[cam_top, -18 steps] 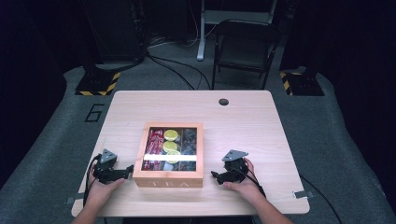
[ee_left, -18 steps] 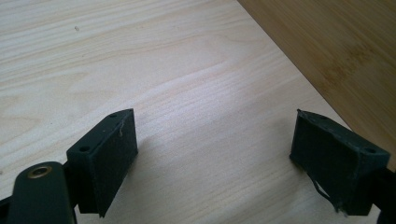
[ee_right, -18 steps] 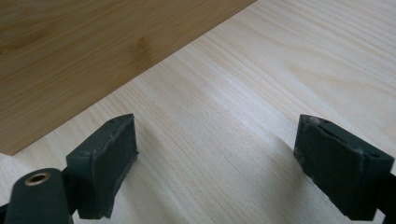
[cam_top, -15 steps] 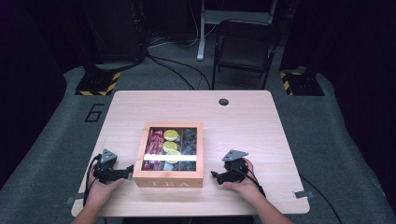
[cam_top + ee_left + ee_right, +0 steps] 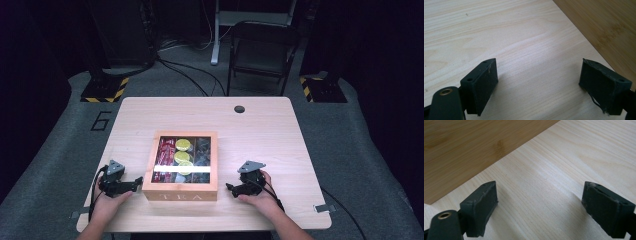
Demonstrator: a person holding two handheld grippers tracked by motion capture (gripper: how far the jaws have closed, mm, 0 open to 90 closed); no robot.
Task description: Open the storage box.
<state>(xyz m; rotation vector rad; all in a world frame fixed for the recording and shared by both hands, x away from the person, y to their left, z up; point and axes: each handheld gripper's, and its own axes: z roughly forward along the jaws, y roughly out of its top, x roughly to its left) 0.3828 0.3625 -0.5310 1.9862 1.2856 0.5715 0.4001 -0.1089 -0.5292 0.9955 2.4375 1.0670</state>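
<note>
From above, the tea box (image 5: 180, 167) sits lid-closed near the table's (image 5: 265, 130) front edge, left gripper (image 5: 134, 183) and right gripper (image 5: 231, 188) flanking it, likely poised to open it. Along the left gripper's view, its jaws gape, empty, box wall just beside; the right gripper's view mirrors this.

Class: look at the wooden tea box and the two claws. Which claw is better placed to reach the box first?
Left, narrowly: the left claw sits almost against the tea box, while the right claw shows a wider gap. Both are open and empty.
</note>
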